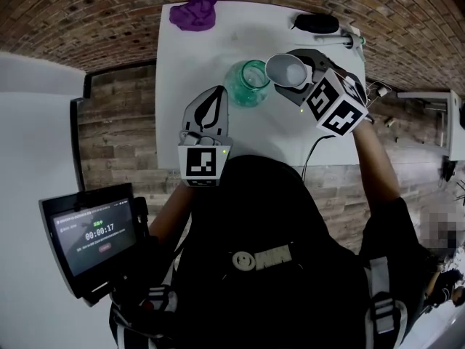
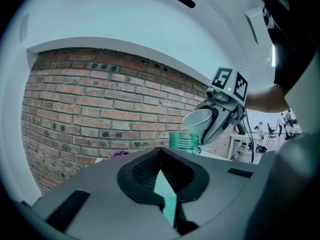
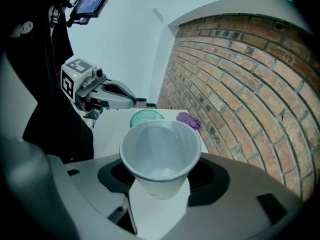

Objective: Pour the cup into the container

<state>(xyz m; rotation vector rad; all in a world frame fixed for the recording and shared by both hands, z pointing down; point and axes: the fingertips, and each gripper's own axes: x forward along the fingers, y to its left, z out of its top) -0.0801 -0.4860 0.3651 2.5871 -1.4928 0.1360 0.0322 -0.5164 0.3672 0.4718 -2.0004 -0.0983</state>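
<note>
cup: small white thin-walled disposable cup (image 3: 160, 156), held up off the surface and tipped so its mouth faces the container, just beside that rim and a bit above it

contents: something pale at the bottom, honestly can't tell what or how much

right jaws: right gripper (image 3: 160, 184) is clamped on the cup's lower wall, one jaw on each side

how it'll handle: my guess is super light and flimsy, and the walls will buckle if you squeeze hard. Low on the body near the stiffer base looks like the sane place to hold it, and that's where it's gripped

container: see-through green ribbed jar (image 1: 248, 82), upright with its mouth open

left jaws: left gripper (image 1: 216, 97) is closed on nothing, sitting near the container on the person's side without touching it

surface: white tabletop (image 1: 189, 57) under the container

extras: crumpled purple cloth (image 1: 195, 11), well beyond the container at the far edge
</note>
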